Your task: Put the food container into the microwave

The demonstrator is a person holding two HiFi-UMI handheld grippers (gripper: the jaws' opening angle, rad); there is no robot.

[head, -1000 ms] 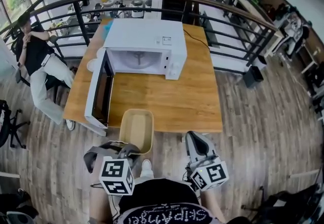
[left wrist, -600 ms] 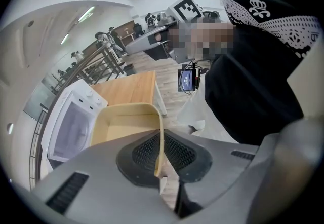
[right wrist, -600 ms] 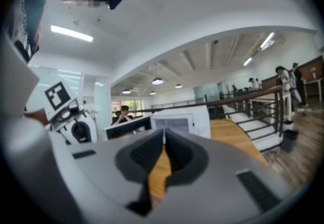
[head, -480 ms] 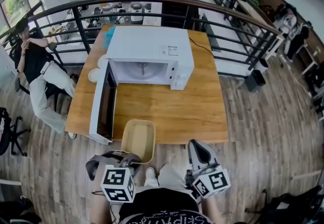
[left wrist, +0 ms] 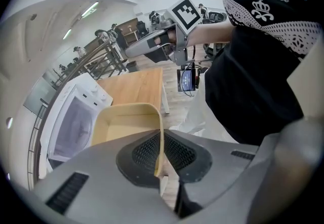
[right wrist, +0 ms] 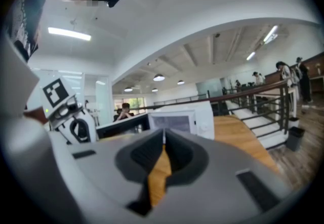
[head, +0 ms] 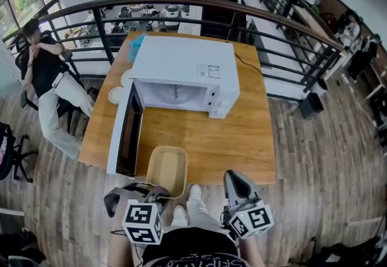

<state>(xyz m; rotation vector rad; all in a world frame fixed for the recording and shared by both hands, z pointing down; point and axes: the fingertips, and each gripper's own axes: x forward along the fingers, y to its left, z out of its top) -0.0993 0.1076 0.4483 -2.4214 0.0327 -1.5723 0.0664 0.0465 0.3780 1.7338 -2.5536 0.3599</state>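
Observation:
A white microwave (head: 181,69) stands on the wooden table (head: 242,133), its door (head: 124,133) swung open to the left and its cavity empty. The beige food container (head: 166,169) hangs over the table's near edge, open side up and empty. My left gripper (head: 158,190) is shut on its near wall; in the left gripper view the thin wall of the container (left wrist: 126,121) sits pinched between the pads of the left gripper (left wrist: 161,164). My right gripper (head: 233,178) hovers just off the table's near edge, shut and empty. In the right gripper view the right gripper (right wrist: 163,147) points toward the microwave (right wrist: 182,116).
A person (head: 45,72) sits on a chair left of the table. A white dish (head: 116,94) and a blue thing (head: 136,41) lie by the microwave's left side. A black railing (head: 181,3) curves behind the table. A cable (head: 245,60) runs from the microwave's back.
The table and microwave have slid lower and nearer in the head view as the person steps closer. The container stays held in the left gripper; the right gripper stays shut.

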